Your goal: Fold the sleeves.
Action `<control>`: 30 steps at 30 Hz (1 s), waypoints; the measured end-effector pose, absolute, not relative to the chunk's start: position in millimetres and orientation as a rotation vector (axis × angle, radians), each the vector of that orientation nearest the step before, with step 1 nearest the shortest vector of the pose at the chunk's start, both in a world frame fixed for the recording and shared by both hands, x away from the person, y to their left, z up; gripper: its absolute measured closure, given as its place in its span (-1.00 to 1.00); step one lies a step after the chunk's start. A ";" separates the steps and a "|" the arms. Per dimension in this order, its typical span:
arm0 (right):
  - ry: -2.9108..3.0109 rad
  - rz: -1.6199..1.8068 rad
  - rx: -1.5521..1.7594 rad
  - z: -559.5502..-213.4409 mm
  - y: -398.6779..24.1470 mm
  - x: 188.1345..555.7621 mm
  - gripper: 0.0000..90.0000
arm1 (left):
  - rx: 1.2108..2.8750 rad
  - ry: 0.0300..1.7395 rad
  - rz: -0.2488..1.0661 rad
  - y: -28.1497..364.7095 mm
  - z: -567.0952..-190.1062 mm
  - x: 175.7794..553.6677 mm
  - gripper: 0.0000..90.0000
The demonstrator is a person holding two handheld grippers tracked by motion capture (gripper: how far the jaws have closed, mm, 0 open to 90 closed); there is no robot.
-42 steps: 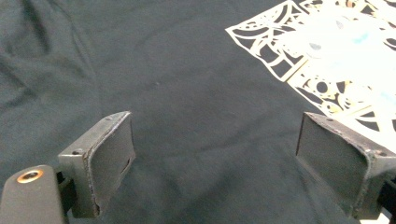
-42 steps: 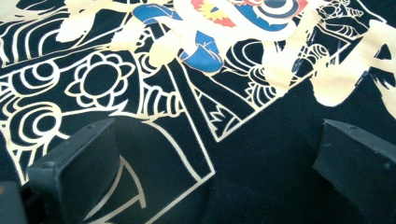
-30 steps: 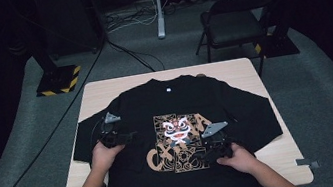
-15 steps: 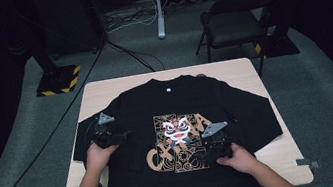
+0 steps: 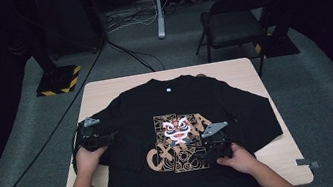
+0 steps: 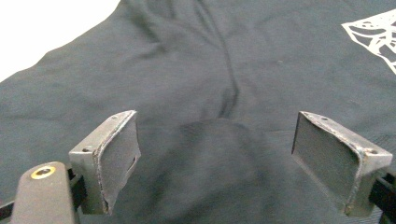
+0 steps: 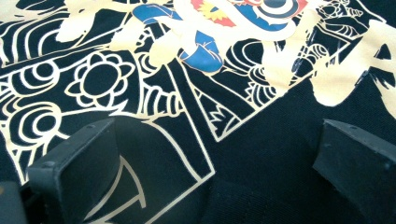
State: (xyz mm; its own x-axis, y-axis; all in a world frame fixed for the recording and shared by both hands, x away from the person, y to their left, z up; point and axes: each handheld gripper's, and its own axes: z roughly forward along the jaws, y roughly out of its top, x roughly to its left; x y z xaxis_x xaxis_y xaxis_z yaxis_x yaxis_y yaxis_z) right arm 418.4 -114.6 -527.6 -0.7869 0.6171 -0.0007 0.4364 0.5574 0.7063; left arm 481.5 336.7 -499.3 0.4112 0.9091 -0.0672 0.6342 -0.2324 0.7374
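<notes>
We see the left tool (image 5: 94,135) has slid outward from the chest to the left sleeve of the black long-sleeved shirt (image 5: 177,107), which lies flat across the wooden surface (image 5: 103,91). Its jaws stand wide over the cloth; the right tool (image 5: 215,144) waits wide on the lion-dance print (image 5: 176,132). We judge a sleeve fold comes next.

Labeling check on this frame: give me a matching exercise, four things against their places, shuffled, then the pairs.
Things:
1 left gripper
2 right gripper
3 chair
4 table

Places:
A on the floor beyond the table
B under the black shirt
C over the shirt's left sleeve area
D over the printed design

Pairs: 1-C, 2-D, 3-A, 4-B
</notes>
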 end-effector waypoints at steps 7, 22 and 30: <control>2.545 1.052 0.880 -527.6 -114.5 418.4 -1.00 | 1.909 1.360 0.508 353.3 -497.7 479.2 -0.73; 2.545 1.052 0.878 -527.6 -114.6 418.4 -1.00 | 1.812 1.469 0.478 392.9 -501.4 473.0 -0.71; 2.545 1.052 0.879 -527.6 -114.5 418.4 -1.00 | 1.784 1.508 0.479 401.9 -504.0 471.2 -0.65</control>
